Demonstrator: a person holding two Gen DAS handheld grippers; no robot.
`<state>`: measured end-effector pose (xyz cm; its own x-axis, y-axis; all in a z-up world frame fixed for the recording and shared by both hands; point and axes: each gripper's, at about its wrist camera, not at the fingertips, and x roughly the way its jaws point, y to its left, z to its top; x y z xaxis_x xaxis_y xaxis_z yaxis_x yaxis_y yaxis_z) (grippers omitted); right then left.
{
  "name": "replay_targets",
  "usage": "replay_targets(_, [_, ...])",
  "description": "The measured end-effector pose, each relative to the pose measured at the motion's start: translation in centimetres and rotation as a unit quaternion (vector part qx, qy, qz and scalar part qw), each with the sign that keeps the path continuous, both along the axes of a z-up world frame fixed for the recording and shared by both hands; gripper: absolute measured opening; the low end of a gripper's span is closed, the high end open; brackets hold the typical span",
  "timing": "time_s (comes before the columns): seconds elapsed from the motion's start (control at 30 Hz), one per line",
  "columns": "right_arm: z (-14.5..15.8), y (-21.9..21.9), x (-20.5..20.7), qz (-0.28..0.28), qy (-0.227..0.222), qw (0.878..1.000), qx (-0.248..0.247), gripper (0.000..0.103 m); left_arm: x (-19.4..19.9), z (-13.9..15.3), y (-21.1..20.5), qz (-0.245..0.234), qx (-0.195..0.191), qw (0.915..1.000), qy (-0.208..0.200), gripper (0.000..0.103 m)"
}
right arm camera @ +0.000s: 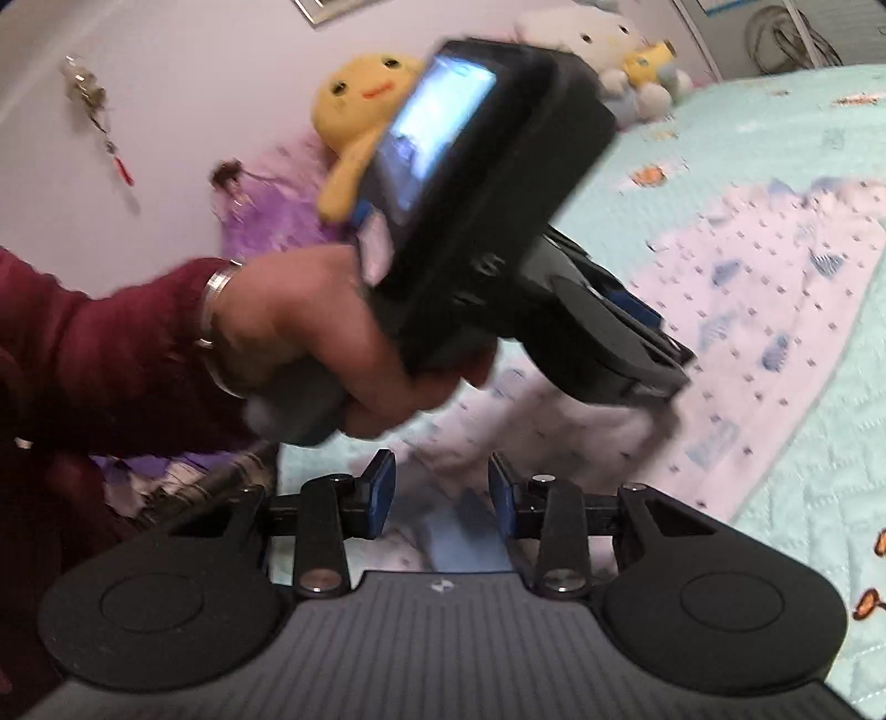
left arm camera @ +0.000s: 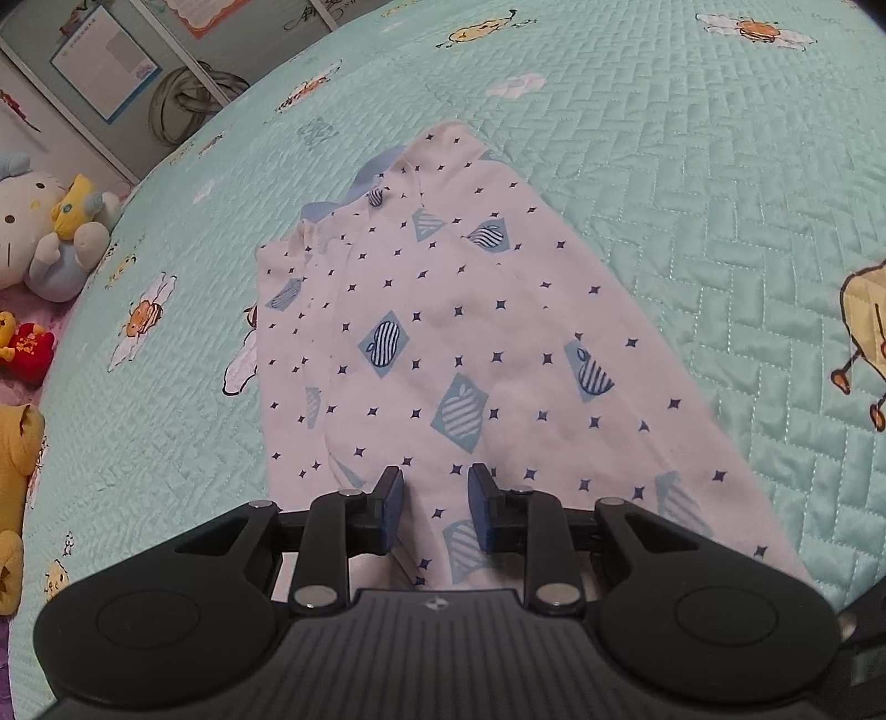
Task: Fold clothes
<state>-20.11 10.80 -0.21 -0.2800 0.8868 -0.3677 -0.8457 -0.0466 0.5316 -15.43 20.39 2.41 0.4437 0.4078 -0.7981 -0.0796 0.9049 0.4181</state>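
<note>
Left hand-held gripper [left arm camera: 434, 512] is hovering right over the white patterned garment [left arm camera: 443, 343], jaws slightly apart, gripping nothing. Garment's lying spread on the teal quilted bed [left arm camera: 692, 194]. Right hand-held gripper [right arm camera: 442, 495] is sitting partly open, empty too.

Garment [left arm camera: 443, 332] on quilt [left arm camera: 692, 194], plush toys [left arm camera: 50, 221] beyond quilt's left edge, left tongs [left arm camera: 433, 498] above garment's near end

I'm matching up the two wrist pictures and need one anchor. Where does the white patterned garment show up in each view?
Left wrist view: the garment fills the middle, running from the gripper's fingers up toward its blue collar.
Right wrist view: the garment lies at the right, blurred, beyond the other gripper.
Shared landmark: the white cat plush at the edge of the bed.
</note>
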Motion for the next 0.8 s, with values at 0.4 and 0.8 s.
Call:
replay_targets(0.4, [-1.1,1.2,0.8,-0.017,-0.001,0.999,-0.040,0.022,0.1,0.0,0.1,0.003,-0.005,1.0000,0.004,0.025])
replay_targets(0.8, [-1.8,1.6,0.9,-0.010,0.006,0.998,-0.059,0.025,0.1,0.1,0.2,0.005,-0.010,0.9999,0.003,0.025])
